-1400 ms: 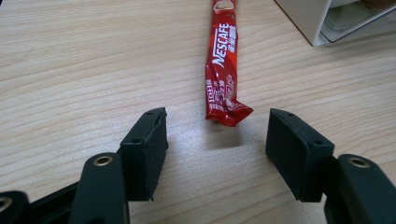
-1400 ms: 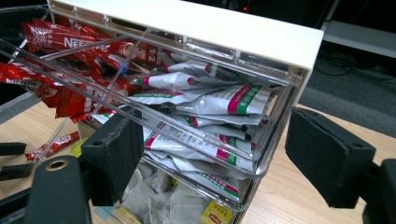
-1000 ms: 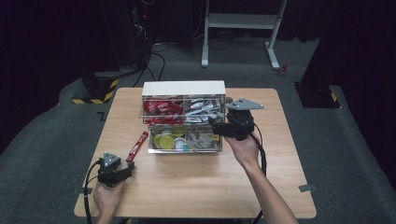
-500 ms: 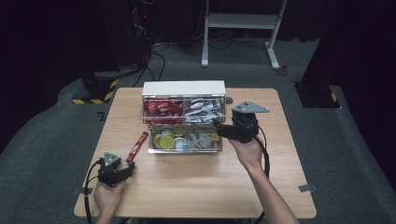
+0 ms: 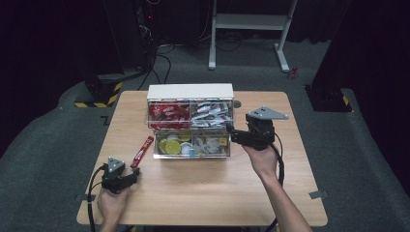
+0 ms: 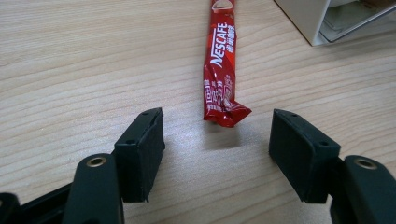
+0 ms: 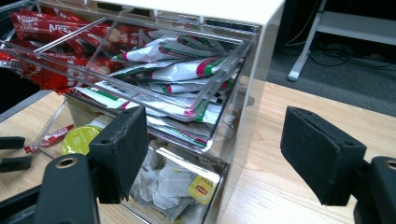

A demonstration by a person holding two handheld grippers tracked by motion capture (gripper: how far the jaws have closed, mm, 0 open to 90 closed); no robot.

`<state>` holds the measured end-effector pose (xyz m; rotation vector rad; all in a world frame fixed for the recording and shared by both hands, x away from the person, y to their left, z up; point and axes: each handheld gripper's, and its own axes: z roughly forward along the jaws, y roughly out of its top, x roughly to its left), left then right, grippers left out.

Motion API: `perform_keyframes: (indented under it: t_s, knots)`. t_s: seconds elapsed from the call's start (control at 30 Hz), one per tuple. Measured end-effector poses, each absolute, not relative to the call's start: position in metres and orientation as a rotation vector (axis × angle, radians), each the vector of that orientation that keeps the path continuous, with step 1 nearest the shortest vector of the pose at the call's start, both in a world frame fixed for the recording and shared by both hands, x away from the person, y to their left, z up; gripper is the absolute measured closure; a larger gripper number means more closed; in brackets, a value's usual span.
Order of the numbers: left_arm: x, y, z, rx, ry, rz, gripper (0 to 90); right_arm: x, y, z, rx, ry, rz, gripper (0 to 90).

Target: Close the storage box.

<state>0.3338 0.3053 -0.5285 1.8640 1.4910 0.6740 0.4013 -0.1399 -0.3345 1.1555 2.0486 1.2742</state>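
Dark room, grey carpet, one light wooden tabletop [image 5: 203, 193] in the middle; white desk frame [image 5: 251, 29] and cables at the back.

Red Nescafé coffee stick sachet [image 6: 219, 70] lies flat on the wood, just ahead of my left gripper [image 6: 217, 154]. Its crimped near end sits in front of the gap between the jaws, slightly right of centre, touching neither pad. Jaws are wide apart, nothing held. On the high view the same sachet [image 5: 143, 151] lies at an angle just beyond the left gripper [image 5: 133, 173], beside the left end of the lower drawer.

My right gripper [image 7: 215, 158] is at the right front corner of the white-topped clear acrylic two-drawer organiser [image 7: 261, 60]. Its jaws have just been closing, but they stand apart with a clear gap. The corner of the lower drawer shows between them; I can't tell whether either pad touches it. High view puts the right gripper [image 5: 229, 134] up against the organiser's [image 5: 189, 91] right side.

Both drawers are pulled out. The upper one holds red sachets [image 7: 42, 28] on one side and white-green sachets [image 7: 182, 70] on the other. The lower one has round yellow-green capsules [image 7: 80, 138] and tea bags [image 7: 177, 184].
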Motion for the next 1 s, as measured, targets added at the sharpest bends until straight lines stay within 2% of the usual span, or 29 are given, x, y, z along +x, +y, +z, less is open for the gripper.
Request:
perform_keyframes:
  t_s: [1.0]
  knots:
    - [0.334,0.305,-0.529,1.863,1.491,0.672,35.7,0.395,-0.192,-0.335,1.272,1.888,1.303,25.7]
